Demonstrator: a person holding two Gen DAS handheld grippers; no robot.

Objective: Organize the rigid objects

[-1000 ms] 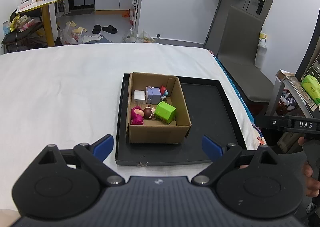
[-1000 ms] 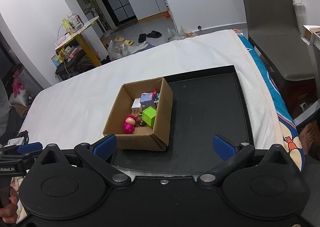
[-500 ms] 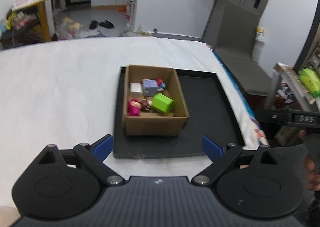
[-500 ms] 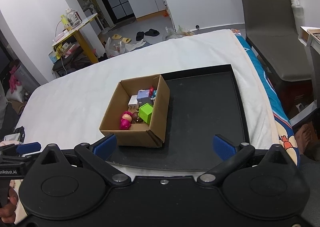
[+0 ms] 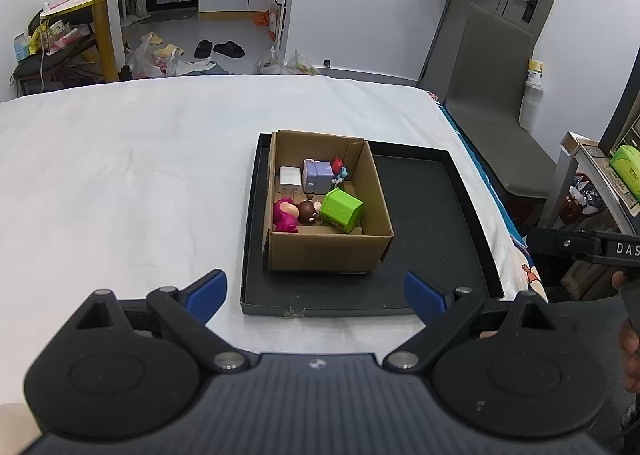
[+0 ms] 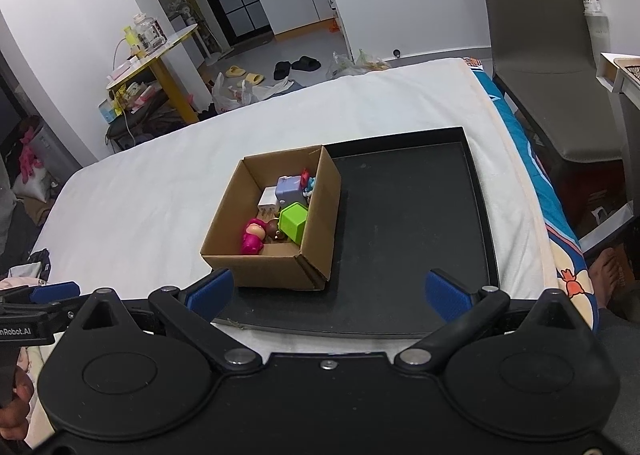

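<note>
**Both grippers wide, toy box parked in the tray**

I see a white bed (image 5: pixel 128 175) carrying a black tray (image 5: pixel 424 223); a grey chair (image 6: pixel 536 55) stands past its right edge, and nothing lies between me and the tray. The cardboard box (image 5: pixel 326 253) sits in the tray's left half, open-topped, holding a green cube (image 5: pixel 342 211), a pink figure (image 5: pixel 285 215), a lilac block (image 5: pixel 316 175) and a white charger (image 5: pixel 289 179). My left hand-held gripper (image 5: pixel 316 291) and right hand-held gripper (image 6: pixel 328 291) are spread, empty, short of the tray.
</note>
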